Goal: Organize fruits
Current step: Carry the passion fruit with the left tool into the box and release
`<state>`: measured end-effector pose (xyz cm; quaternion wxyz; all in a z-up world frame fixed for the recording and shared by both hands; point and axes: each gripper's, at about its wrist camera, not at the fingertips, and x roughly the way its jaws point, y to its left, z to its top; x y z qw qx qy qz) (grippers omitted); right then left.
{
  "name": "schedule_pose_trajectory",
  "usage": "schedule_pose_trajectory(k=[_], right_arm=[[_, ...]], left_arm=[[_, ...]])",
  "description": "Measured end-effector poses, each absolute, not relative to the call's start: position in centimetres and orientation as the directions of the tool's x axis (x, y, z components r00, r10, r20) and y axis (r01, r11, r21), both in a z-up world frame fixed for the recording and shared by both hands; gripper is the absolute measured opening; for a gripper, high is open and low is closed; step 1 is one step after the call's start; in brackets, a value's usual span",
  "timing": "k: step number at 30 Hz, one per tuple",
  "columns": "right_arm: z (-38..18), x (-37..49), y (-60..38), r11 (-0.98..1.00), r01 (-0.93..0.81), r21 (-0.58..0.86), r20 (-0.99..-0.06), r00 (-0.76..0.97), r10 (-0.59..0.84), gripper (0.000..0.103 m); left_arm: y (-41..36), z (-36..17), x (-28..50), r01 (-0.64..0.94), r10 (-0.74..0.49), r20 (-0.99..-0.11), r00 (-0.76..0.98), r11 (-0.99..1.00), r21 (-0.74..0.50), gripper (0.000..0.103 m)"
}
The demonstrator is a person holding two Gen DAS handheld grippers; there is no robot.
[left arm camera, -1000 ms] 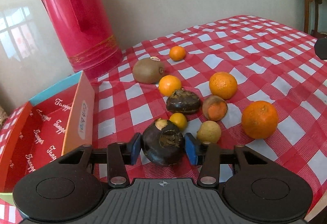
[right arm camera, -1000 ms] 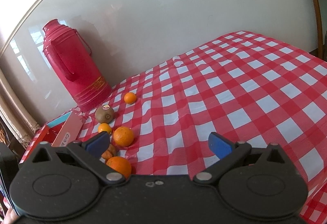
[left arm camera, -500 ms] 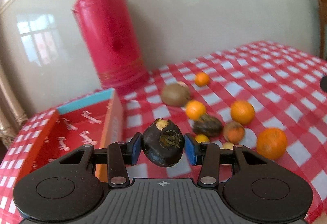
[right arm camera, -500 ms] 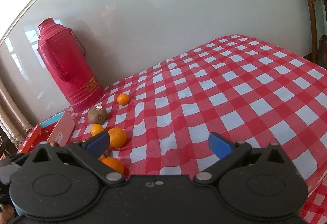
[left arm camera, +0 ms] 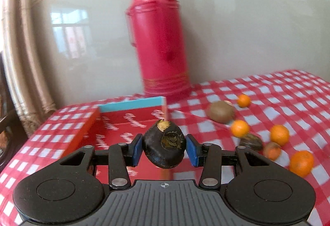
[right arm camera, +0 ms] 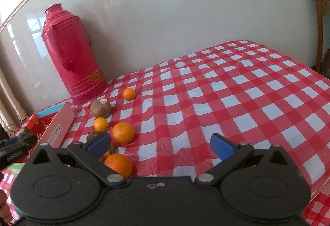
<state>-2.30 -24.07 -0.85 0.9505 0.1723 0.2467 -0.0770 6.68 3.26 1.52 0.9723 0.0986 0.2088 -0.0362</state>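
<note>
Left hand-held gripper [left arm camera: 164,148]: blue pads clamped on a dark fruit [left arm camera: 164,146], raised off the counter. Right hand-held gripper [right arm camera: 159,144]: jaws spread wide, nothing between them.

This looks like a home dining corner — a table under a red-and-white checked tablecloth [right arm camera: 237,90] pushed against a glossy pale wall panel [right arm camera: 185,9]. A tall red thermos flask [right arm camera: 72,54] stands at the back, loose oranges [right arm camera: 123,132] and a kiwi [right arm camera: 101,108] lie on the cloth, and carved wooden furniture [right arm camera: 321,19] shows at the right edge — household things.
</note>
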Motion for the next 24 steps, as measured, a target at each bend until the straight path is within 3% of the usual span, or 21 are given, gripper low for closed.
schedule_pose_trajectory(k=[5, 11, 24], right_arm=[[-1.0, -1.8, -22.8, 0.937, 0.209, 0.279, -0.502, 0.864, -0.043, 0.098], [-1.2, -1.0, -21.2, 0.947, 0.176, 0.268, -0.509, 0.861, -0.016, 0.098], [-1.2, -0.4, -19.3, 0.961, 0.141, 0.238, -0.521, 0.853, 0.004, 0.098]], left_arm=[[6.7, 2.0, 7.4, -0.036, 0.090, -0.391, 0.916, 0.989, 0.143, 0.045], [10.8, 1.1, 8.9, -0.162, 0.191, -0.443, 0.876, 0.981, 0.103, 0.045], [13.3, -0.4, 11.2, -0.216, 0.201, -0.541, 0.817, 0.976, 0.036, 0.045]])
